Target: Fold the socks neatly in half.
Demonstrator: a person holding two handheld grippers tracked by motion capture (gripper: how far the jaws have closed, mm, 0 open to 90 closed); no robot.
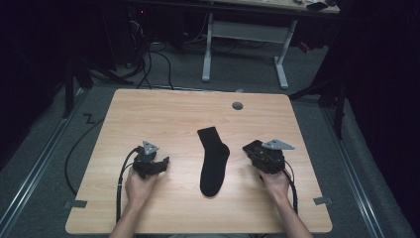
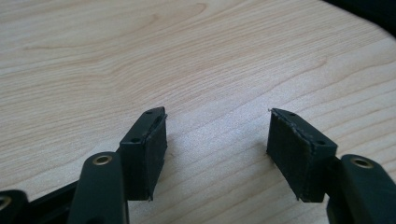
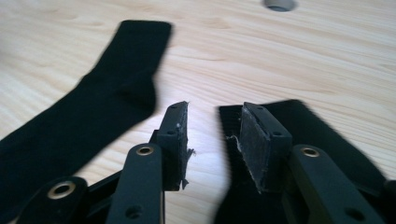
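Observation:
A black sock (image 1: 214,161) lies flat in the middle of the wooden table (image 1: 163,114), cuff toward the far side; it also runs along the left of the right gripper view (image 3: 93,112). A second black sock (image 3: 317,135) lies under and behind my right gripper (image 3: 212,121), its edge reaching into the gap beside the right pad. The jaws stand apart, with bare wood between the left pad and the cloth. In the high view my right gripper (image 1: 253,148) sits just right of the flat sock. Left of that sock, my left gripper (image 1: 157,161) is open over bare wood (image 2: 217,126).
A grey round cable port (image 1: 237,105) is set in the table's far side, also seen in the right gripper view (image 3: 279,3). Cables trail from both grippers toward the near edge. A white desk frame (image 1: 245,32) stands on the floor beyond the table.

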